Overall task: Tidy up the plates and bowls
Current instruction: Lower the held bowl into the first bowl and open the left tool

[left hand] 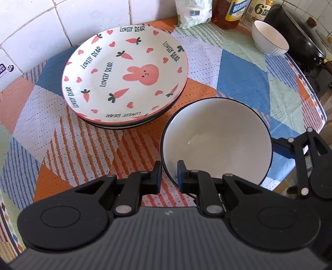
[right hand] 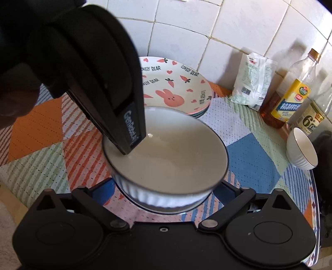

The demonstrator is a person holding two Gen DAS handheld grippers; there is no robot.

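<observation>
Large bowl (left hand: 215,141): white, dark-rimmed, ribbed outside, on the patterned tablecloth (left hand: 41,116) just beside the plate stack (left hand: 124,74).

Left gripper (left hand: 169,174): pinched narrow on the bowl's near rim, one pad inside the wall, one outside.

Right gripper (right hand: 166,187): jaws spread wide at the bowl's opposite side, flanking the ribbed wall; whether the pads touch it I cannot tell.

Handling, as I judge it: a one-edge pinch on a heavy bowl may tip it, so keep it level and low, with the right gripper steadying.

Small bowl (left hand: 269,37): well apart, near the bottles (left hand: 234,12) and a black pan (left hand: 303,35).

Room: open cloth lies between the two bowls; the table edge sits close on the pan side.
</observation>
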